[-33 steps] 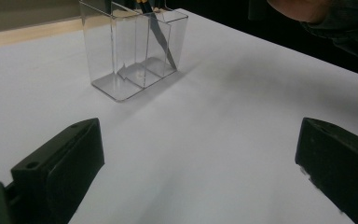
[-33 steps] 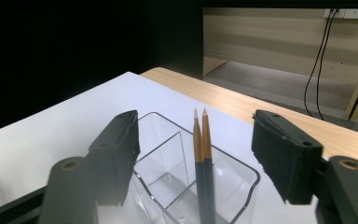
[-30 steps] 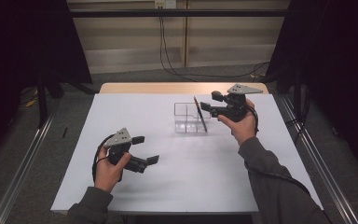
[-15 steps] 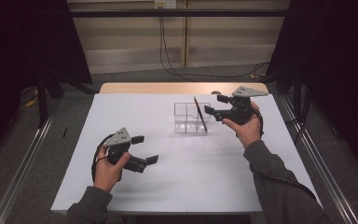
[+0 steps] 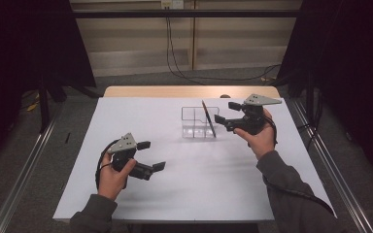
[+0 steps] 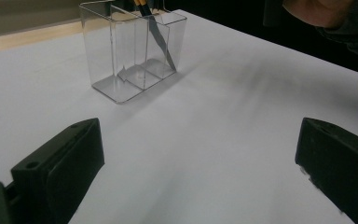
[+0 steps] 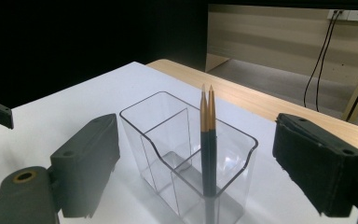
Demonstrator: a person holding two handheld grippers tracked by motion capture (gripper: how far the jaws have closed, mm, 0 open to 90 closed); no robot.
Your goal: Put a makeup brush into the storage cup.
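High view: clear holder point(image 5: 200, 123) sits mid-table on the white table point(image 5: 175, 194), two pencils point(image 5: 209, 118) leaning inside it.
Pencils: both stand in one end compartment, tips up, touching each other point(image 7: 207, 140).
Right gripper point(image 5: 227, 112): just beside the holder, jaws spread wide and just been opening, nothing between them.
Left gripper point(image 5: 151, 155): near the table's front, well apart from the holder, jaws released, empty.
Risk: a jaw clipping the pencil tips on pulling away, tipping the light holder.
Risk two: leaning pencils shifting and toppling out.
Writing: none readable.
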